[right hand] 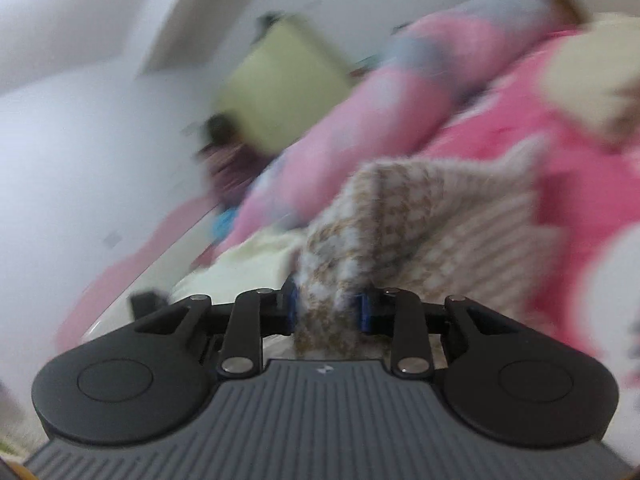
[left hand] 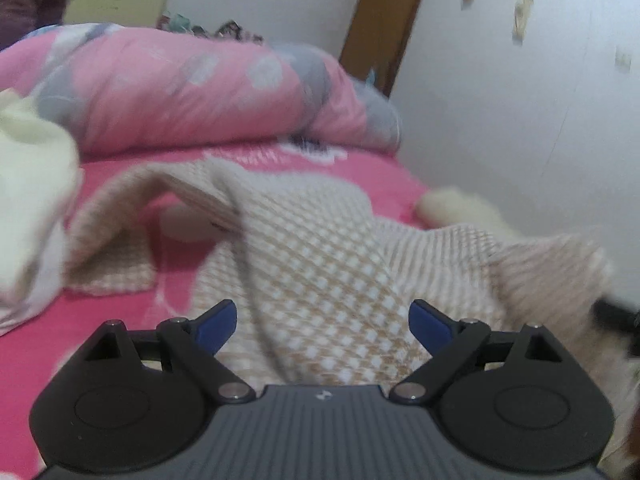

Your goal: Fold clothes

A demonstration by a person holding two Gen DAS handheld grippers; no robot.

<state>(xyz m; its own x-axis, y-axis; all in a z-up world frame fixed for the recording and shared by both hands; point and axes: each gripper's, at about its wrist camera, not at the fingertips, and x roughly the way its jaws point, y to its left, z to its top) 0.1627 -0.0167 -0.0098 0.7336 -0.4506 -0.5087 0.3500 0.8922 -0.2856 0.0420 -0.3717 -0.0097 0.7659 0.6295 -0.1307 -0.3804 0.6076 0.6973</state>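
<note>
While the right gripper [right hand: 329, 307] is clamped on a bunched edge of the beige-and-white knit sweater [left hand: 320, 264], which lies rumpled on the pink bedsheet [left hand: 120, 304] ahead of the left gripper's [left hand: 323, 326] parted, empty jaws, that grip should be kept firm and the panel carried taut so the fold falls even.

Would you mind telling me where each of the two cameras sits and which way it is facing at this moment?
Left wrist: sits on the left gripper, facing along its open fingers over the knit sweater on the pink bed sheet, towards the rolled quilt and the wall; only the gripper shows.
Right wrist: sits on the right gripper, tilted and blurred, its fingers shut on a sweater fold; only the gripper shows.
Shared: sweater, sheet, quilt.
</note>
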